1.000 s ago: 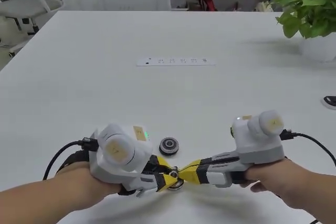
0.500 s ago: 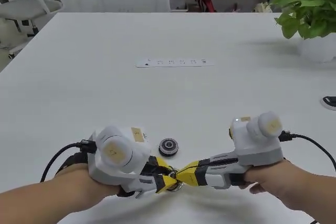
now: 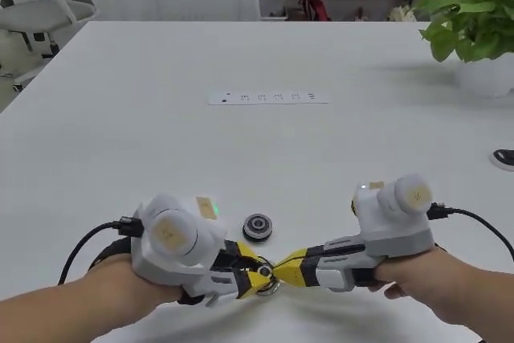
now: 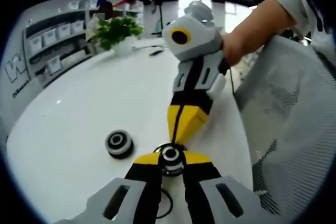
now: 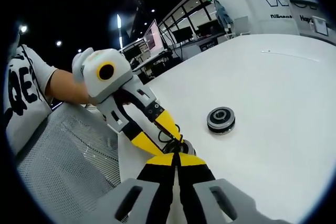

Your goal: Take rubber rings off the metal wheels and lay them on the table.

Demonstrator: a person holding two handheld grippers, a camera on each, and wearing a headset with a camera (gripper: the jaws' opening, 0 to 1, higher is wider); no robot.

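In the head view, my 2 grippers meet tip to tip low over the white table (image 3: 241, 158), close to me. The held wheel (image 3: 268, 284) is a small metal one, and it sits in the yellow tips of the left gripper (image 3: 259, 275). The right gripper (image 3: 283, 271) points at it from the other side. A 2nd wheel (image 3: 258, 226) lies flat on the table just behind the tips, and nothing touches it.

In the left gripper view, my own 2 jaws are clamped on the held wheel, 1 on each side. The 2nd wheel sits off to the left with a black rubber ring (image 4: 108, 143) around it. The right gripper's jaws are pressed together, and their tip touches the far edge of the held wheel. I think they pinch that wheel's ring, but I cannot tell for sure. A thin dark loop (image 4: 167, 203) lies on the table under my jaws. It may be a ring that is already off, or just a wire. I cannot tell which.

In the right gripper view, my own jaws are together, right at the held wheel. The 2nd wheel sits apart on the table with its ring on.

So I judge the job is not far along. The ring on the held wheel has to come off and go on the table. Then the 2nd wheel needs the same.
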